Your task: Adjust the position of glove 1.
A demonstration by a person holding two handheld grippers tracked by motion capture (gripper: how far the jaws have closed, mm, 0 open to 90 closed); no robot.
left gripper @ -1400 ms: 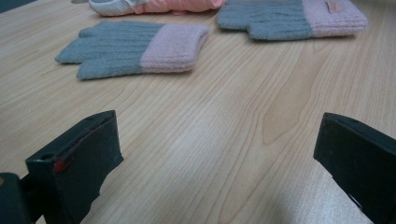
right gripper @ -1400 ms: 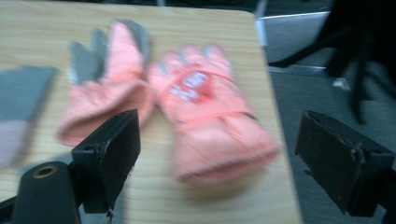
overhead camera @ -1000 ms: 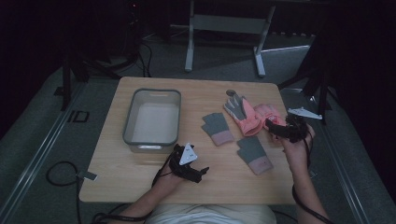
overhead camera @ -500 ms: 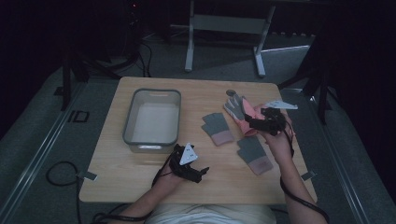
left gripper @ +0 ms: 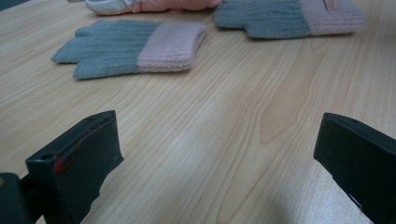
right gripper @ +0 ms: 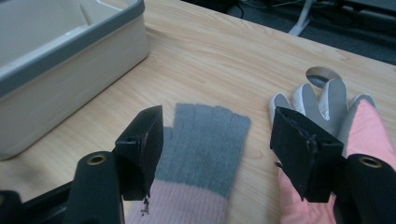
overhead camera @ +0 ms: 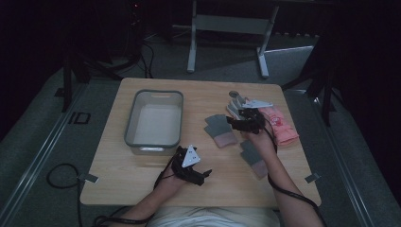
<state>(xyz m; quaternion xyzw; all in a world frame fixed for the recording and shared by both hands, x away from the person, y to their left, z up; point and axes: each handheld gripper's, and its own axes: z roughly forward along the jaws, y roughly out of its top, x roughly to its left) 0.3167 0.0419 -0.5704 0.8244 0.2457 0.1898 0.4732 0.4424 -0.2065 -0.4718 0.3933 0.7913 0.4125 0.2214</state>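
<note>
My right tool [right gripper: 217, 154] hangs half-open, jaws just closing on nothing, above the grey-and-pink glove [right gripper: 205, 154]. Its long axis runs straight away between them. My left tool [overhead camera: 191, 169] rests wide open, farther off.

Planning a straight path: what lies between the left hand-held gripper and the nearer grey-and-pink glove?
Only bare wooden table, as the left gripper view shows up to the glove.

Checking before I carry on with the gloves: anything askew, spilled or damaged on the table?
Nothing spilled or damaged. The two grey-and-pink gloves lie flat and apart rather than paired. The white-and-pink gloves overlap in a loose heap near the table's right edge. The bin sits square.
</note>
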